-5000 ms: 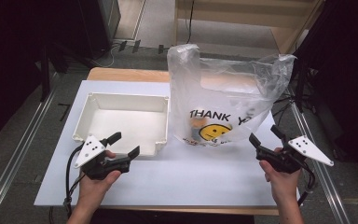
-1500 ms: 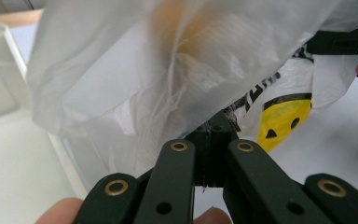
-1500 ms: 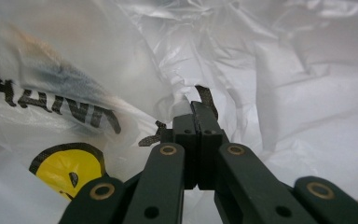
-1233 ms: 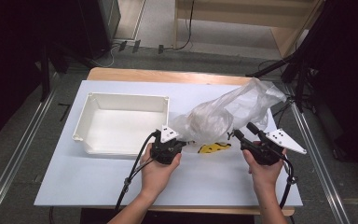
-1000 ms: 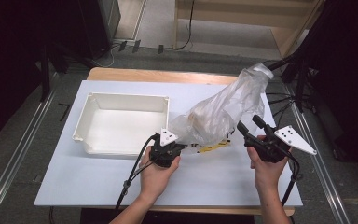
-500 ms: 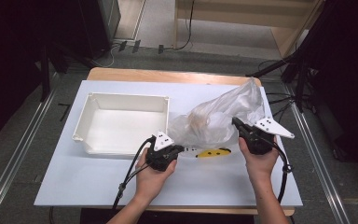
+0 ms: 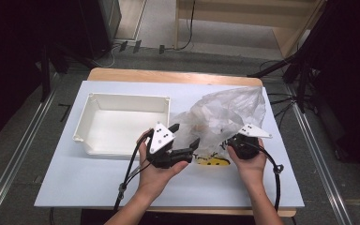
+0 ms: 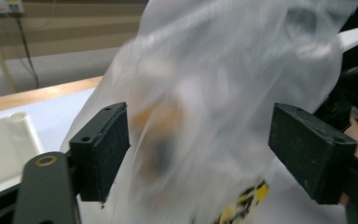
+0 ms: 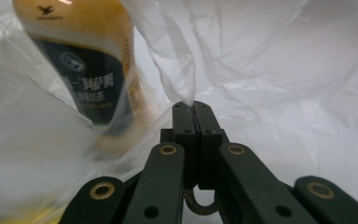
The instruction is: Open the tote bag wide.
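Since half a second ago the bag (image 7: pixel 225 119) has sagged lower and spread toward the middle of the high view, and my left tool (image 7: pixel 183 140) has just been opening: its jaws now stand wide, with the bag's film hanging between the pads but not pinched, as the left gripper view shows (image 8: pixel 214 93). My right tool (image 7: pixel 232 144) has dropped in against the bag's lower right side. Five seconds ago the bag stood upright with both tools clear of it.

The bag lies slumped right of centre on the white surface (image 7: pixel 75 178), just beside the right wall of the tray (image 7: pixel 122 101). A bottle (image 9: pixel 93 65) with an orange top and dark label sits inside it, seen through the film in the right gripper view, upper left. The right tool (image 9: pixel 193 109) is clamped tight on a fold of the plastic.

I judge the step in hand is getting the bottle out of the bag: the right tool holds the film, and the left has let go to take a fresh hold. Next I'd close the left tool on the bottle through the bag or on the bag's mouth; I cannot tell where the mouth lies. The film is slippery and the bottle may roll.
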### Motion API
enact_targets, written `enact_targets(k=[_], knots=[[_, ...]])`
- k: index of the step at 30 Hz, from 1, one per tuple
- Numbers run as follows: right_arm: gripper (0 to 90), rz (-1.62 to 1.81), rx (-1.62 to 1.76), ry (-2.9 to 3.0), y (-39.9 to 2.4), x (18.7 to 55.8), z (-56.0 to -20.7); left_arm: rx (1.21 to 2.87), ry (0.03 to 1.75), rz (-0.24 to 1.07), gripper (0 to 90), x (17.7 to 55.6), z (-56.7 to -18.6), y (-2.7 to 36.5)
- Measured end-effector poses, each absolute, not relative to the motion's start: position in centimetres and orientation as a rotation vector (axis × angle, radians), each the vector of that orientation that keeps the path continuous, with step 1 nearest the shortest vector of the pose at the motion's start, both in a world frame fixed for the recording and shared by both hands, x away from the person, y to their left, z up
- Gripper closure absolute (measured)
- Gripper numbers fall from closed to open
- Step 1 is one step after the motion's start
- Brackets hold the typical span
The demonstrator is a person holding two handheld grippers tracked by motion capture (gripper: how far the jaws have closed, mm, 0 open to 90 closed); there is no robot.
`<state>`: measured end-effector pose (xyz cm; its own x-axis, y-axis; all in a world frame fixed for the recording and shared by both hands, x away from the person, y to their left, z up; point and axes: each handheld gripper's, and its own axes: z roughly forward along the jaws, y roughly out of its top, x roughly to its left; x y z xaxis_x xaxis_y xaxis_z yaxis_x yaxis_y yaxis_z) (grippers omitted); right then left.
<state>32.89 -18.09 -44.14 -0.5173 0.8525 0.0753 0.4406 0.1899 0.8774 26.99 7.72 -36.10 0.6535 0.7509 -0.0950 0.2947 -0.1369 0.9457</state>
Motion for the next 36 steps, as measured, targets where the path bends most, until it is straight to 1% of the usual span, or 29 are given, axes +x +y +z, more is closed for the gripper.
enact_targets(k=[2, 3, 4, 5, 6, 8, 9, 10, 11, 15, 18, 21, 24, 31, 33, 35, 36], knots=[[90.0, 1.275, 1.196, 2.053, -17.9, 32.9, -44.3, 1.738, 0.845, 0.501, 16.8, 27.4, -35.9, 6.9], [90.0, 1.281, 1.191, 2.055, -17.7, 32.8, -44.3, 1.745, 0.844, 0.498, 16.8, 27.6, -35.9, 6.6], [90.0, 1.289, 1.184, 2.063, -17.7, 32.8, -44.4, 1.75, 0.847, 0.509, 17.9, 27.9, -36.0, 6.4], [90.0, 1.299, 1.175, 2.071, -17.5, 32.7, -44.4, 1.749, 0.861, 0.529, 23.1, 28.2, -36.1, 6.3], [90.0, 1.302, 1.148, 2.083, -17.4, 32.6, -44.4, 1.754, 0.881, 0.543, 37.5, 28.5, -36.3, 6.4], [89.8, 1.302, 1.123, 2.095, -17.3, 32.4, -44.4, 1.767, 0.909, 0.515, 67.0, 29.3, -36.7, 6.9], [89.3, 1.307, 1.122, 2.097, -17.4, 32.4, -44.3, 1.767, 0.925, 0.5, 77.6, 29.8, -36.9, 7.2], [88.7, 1.314, 1.125, 2.095, -17.5, 32.3, -44.3, 1.765, 0.94, 0.485, 85.4, 30.1, -37.1, 7.6], [88.5, 1.313, 1.12, 2.095, -17.7, 32.3, -44.3, 1.763, 0.959, 0.466, 90.0, 30.5, -37.4, 8.0], [85.8, 1.329, 1.138, 2.064, -18.4, 32.2, -44.1, 1.798, 1.05, 0.421, 90.0, 31.5, -39.1, 8.7], [80.4, 1.386, 1.159, 2.019, -19.1, 32.1, -43.9, 1.841, 1.093, 0.414, 90.0, 32.0, -40.3, 8.7], [70.8, 1.435, 1.154, 1.953, -19.7, 31.7, -43.0, 1.876, 1.132, 0.395, 90.0, 32.2, -41.5, 8.5], [56.7, 1.489, 1.143, 1.85, -20.2, 31.2, -41.8, 1.897, 1.151, 0.384, 90.0, 32.3, -42.1, 8.3], [36.9, 1.601, 1.085, 1.692, -20.9, 30.3, -39.0, 1.901, 1.157, 0.391, 90.0, 32.2, -42.4, 8.3], [29.8, 1.634, 1.064, 1.692, -20.6, 30.3, -38.2, 1.891, 1.15, 0.39, 90.0, 32.1, -42.3, 8.4], [24.6, 1.636, 1.068, 1.711, -19.9, 30.5, -37.6, 1.89, 1.138, 0.394, 90.0, 32.0, -42.1, 8.6], [23.4, 1.637, 1.062, 1.724, -19.6, 30.7, -37.4, 1.883, 1.137, 0.393, 90.0, 31.9, -42.0, 8.6]])
